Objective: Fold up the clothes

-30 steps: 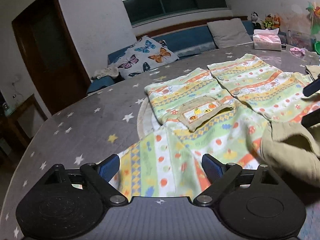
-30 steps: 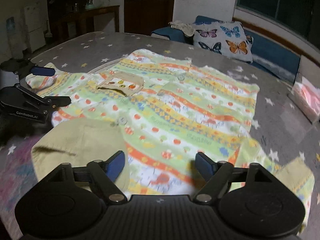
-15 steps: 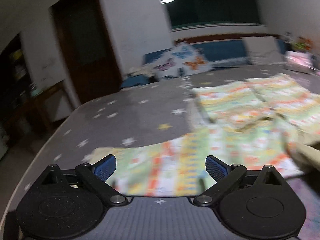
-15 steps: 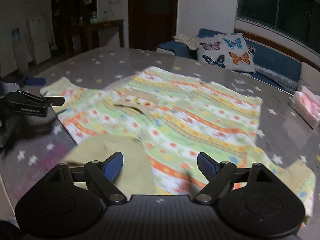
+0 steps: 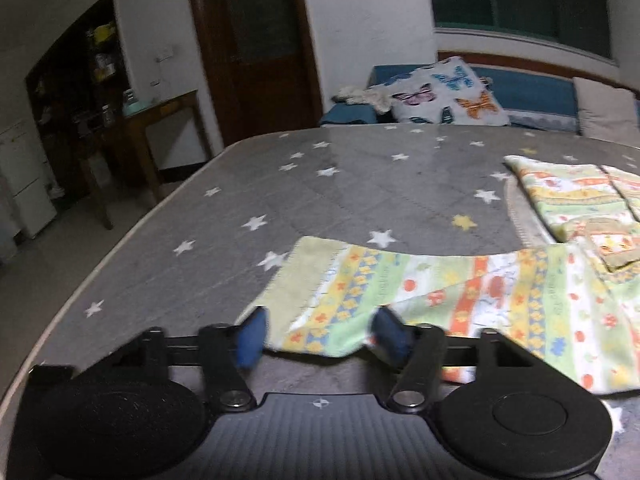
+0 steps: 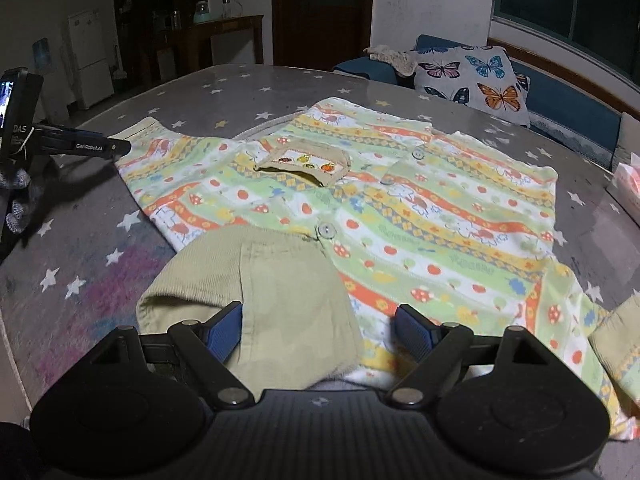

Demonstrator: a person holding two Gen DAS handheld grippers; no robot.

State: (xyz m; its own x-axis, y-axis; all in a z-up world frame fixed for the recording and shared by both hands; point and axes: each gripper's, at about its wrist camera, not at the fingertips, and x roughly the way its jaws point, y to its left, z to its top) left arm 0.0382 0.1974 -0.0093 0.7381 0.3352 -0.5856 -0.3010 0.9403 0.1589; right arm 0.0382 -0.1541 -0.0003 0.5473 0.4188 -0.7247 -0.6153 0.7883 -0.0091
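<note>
A child's jacket [image 6: 400,200] with green, yellow and orange stripes lies spread on the grey star-patterned table [image 6: 240,84]. Its tan hood [image 6: 272,292] lies folded over near the right gripper. One sleeve [image 5: 380,288] stretches out flat in the left wrist view. My left gripper [image 5: 320,338] is open, and the sleeve's cuff end lies between its blue pads [image 5: 252,336]. My right gripper [image 6: 318,330] is open over the hood's edge. The left gripper also shows at the left in the right wrist view [image 6: 80,146].
The table's left edge [image 5: 120,248] drops off to the floor. A blue sofa with a butterfly cushion [image 6: 472,80] stands behind the table. A tissue box [image 6: 628,184] sits at the far right. A wooden desk [image 5: 156,128] and a door stand beyond.
My left gripper has swung left and now sits at the sleeve's cuff, with its jaws narrower. My right gripper has pulled back slightly over the hood.
</note>
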